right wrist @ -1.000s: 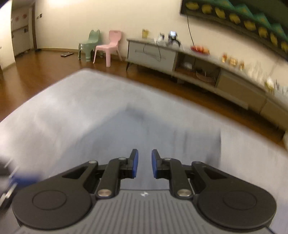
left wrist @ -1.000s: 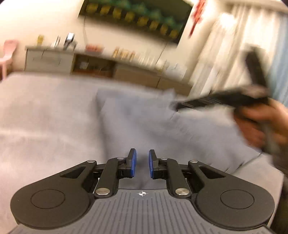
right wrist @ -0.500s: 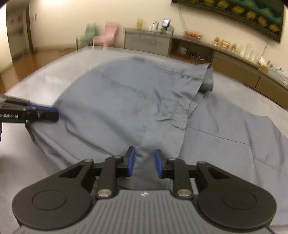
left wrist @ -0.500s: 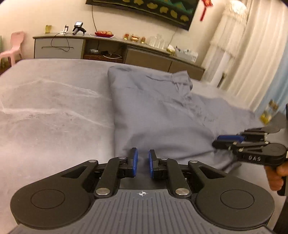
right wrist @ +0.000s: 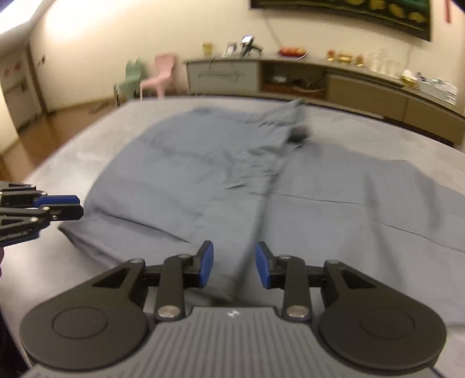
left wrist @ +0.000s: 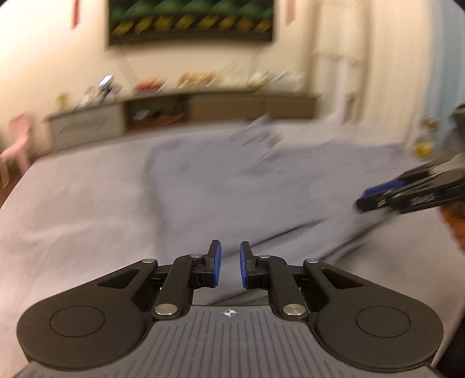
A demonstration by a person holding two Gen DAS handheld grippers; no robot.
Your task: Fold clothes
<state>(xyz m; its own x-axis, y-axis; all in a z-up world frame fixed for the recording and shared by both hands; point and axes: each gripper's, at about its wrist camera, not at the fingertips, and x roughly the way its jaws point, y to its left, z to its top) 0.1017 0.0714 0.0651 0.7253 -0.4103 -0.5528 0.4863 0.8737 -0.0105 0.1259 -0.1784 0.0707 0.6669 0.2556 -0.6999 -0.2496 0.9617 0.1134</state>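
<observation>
On a grey bed [right wrist: 58,162], a blue shirt [right wrist: 180,180] is spread; left gripper [left wrist: 230,266] jaws are held narrowly apart, empty; right gripper [right wrist: 234,269] jaws are opening over a fold.

Your left wrist camera sits just behind the left gripper [left wrist: 230,267], low over the bed [left wrist: 66,209], looking slightly down across it toward the sideboard [left wrist: 180,113] and the wall picture [left wrist: 191,21]. Your right wrist camera sits likewise behind the right gripper [right wrist: 234,269], aimed more steeply down. Both views share the grey shirt [left wrist: 232,186] [right wrist: 203,180], the sideboard [right wrist: 319,78], and each catches the other gripper at its edge.
</observation>
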